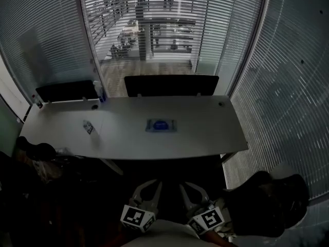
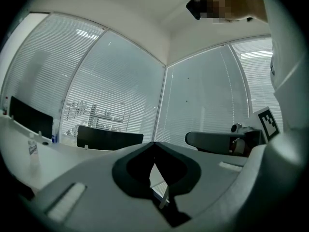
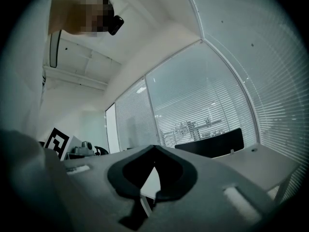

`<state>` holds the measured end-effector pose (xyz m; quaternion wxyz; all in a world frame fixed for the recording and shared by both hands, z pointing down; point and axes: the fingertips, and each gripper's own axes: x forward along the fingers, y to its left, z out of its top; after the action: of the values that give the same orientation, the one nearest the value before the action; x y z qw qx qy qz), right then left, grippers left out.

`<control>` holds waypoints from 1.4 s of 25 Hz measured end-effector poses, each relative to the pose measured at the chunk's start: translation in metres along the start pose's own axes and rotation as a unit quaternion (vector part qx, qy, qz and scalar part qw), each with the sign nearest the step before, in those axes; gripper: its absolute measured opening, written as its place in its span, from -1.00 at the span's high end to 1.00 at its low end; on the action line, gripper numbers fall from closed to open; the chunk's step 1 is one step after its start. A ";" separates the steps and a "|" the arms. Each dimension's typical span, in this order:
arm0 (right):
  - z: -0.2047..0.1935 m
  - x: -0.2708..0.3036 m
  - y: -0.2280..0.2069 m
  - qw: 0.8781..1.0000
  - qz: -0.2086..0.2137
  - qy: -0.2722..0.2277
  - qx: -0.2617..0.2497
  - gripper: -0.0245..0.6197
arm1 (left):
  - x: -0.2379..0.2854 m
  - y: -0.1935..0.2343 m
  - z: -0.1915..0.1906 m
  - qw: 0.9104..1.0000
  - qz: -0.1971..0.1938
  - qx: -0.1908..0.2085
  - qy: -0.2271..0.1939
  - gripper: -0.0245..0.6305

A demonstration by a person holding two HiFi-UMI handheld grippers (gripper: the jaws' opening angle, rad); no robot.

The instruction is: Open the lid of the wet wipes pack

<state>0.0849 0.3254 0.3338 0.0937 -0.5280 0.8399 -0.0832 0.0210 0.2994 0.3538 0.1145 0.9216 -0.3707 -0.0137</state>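
The left claw (image 1: 148, 185) and right claw (image 1: 190, 187) point level, side by side, jaws together, empty.

An office, and the fittings show it. A long white bench (image 1: 205, 133) with a curved front edge stands in a corner closed in by glass walls (image 1: 288, 86), every pane covered with slatted blinds (image 1: 46, 30). 2 low black divider screens (image 1: 171, 85) stand along the bench's far edge, the kind set on shared desks. A dark chair (image 1: 267, 199) sits off the near right corner. Through the middle pane (image 1: 149, 30) more furniture shows in a further room — too small to tell apart.
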 end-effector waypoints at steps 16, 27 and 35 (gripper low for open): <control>-0.001 0.011 -0.016 1.000 0.003 -0.006 -0.008 0.92 | 0.019 0.012 0.007 1.000 0.005 0.008 -0.008 0.92; -0.007 0.081 -0.052 0.999 -0.010 0.005 -0.032 0.92 | 0.071 0.074 0.016 1.000 0.005 0.000 -0.018 0.92; -0.001 0.174 -0.075 0.999 -0.018 0.009 -0.039 0.92 | 0.123 0.147 0.037 1.000 -0.007 -0.004 -0.013 0.92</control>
<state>0.0759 0.1364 0.3404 0.0644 -0.5453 0.8339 -0.0566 0.0061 0.1046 0.3578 0.1130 0.9234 -0.3657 -0.0276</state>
